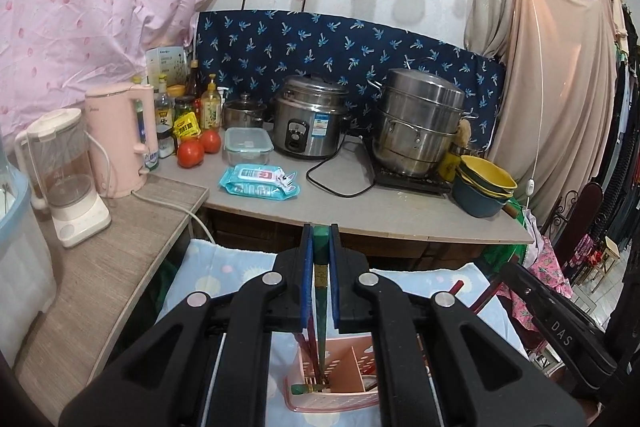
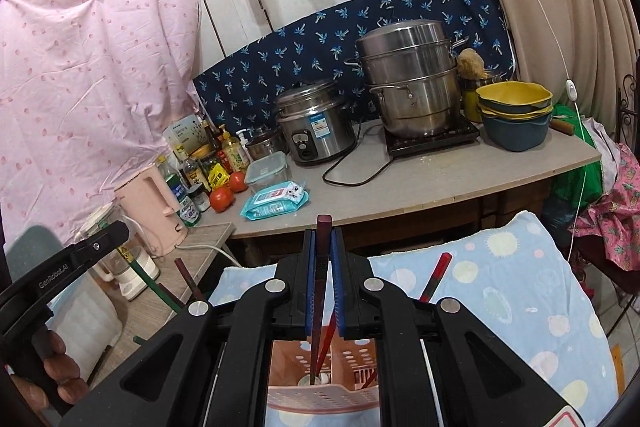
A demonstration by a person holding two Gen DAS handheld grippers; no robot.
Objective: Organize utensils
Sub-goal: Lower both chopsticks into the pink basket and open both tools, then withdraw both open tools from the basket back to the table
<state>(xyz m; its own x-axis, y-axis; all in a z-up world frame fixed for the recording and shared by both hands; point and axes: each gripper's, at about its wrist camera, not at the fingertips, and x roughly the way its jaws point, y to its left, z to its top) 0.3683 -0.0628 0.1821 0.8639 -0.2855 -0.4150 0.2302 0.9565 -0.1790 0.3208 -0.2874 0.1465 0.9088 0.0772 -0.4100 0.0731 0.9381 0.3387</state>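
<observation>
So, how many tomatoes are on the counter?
2. One tomato lies nearer the counter's front edge, beside the pink kettle; the second tomato touches it, just behind, next to the clear lidded container. More may be hidden behind the bottles.

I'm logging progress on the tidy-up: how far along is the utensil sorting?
Done: some chopsticks already stand in the pink utensil holder. In hand: the left gripper is shut on a green chopstick, and the right gripper on a dark red chopstick, both over the holder. Left: releasing these two. Whether more utensils wait elsewhere cannot be told.
</observation>
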